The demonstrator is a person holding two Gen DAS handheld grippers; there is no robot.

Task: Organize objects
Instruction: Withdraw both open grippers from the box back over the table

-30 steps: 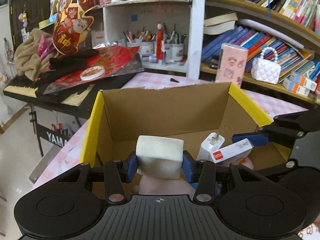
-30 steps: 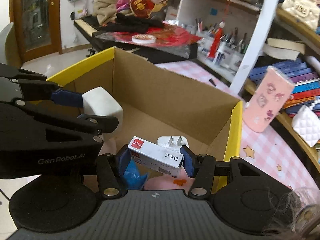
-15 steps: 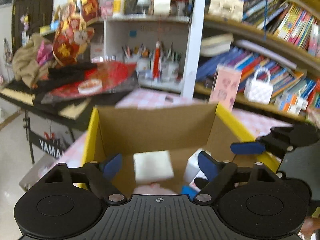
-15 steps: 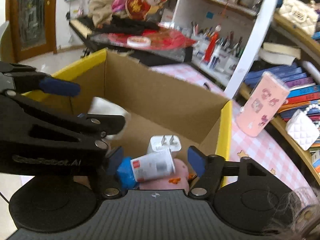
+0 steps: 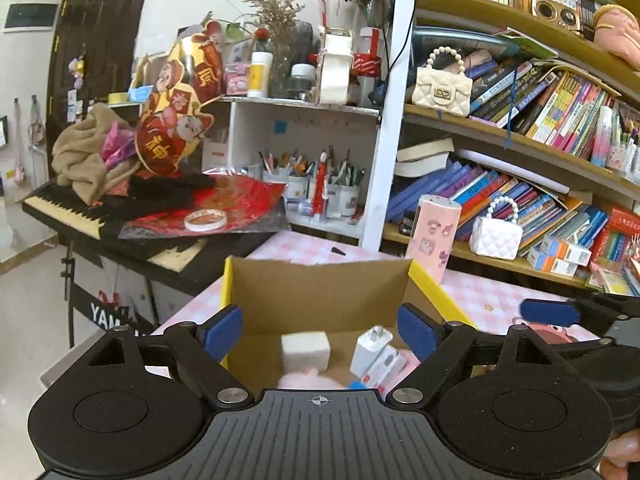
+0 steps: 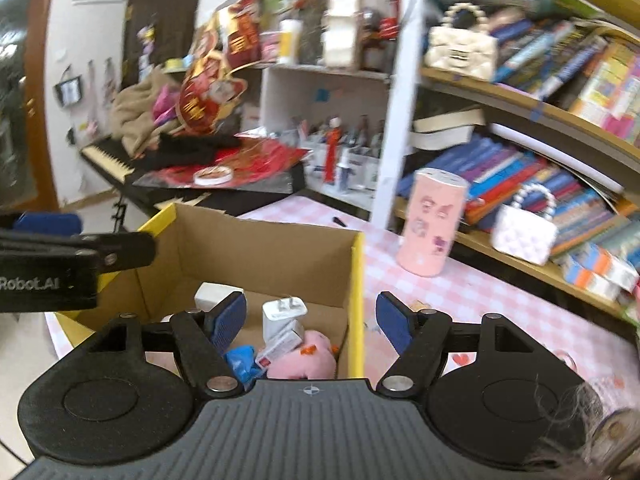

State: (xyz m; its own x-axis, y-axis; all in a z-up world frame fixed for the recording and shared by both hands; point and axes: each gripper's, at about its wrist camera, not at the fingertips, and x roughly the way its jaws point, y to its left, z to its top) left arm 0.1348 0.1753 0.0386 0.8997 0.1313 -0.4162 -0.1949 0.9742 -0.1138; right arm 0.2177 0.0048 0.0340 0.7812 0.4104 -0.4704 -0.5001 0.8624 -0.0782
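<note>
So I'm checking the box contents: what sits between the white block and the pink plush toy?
In the right wrist view, the white charger plug stands between the white block and pink plush toy.

The right wrist view is smeared by motion, so the book spines on the bookshelf [image 6: 552, 128] and the print on the small white-and-red box [image 6: 280, 346] cannot be read. In the cardboard box [image 6: 260, 252], the pink plush toy [image 6: 308, 362] and the blue wrapper [image 6: 240, 360] are partly hidden behind the camera mount. In the left wrist view the same mount covers the lower part of the plush toy [image 5: 304, 380], and the right tool [image 5: 548, 314] is cut off at the picture's edge.
</note>
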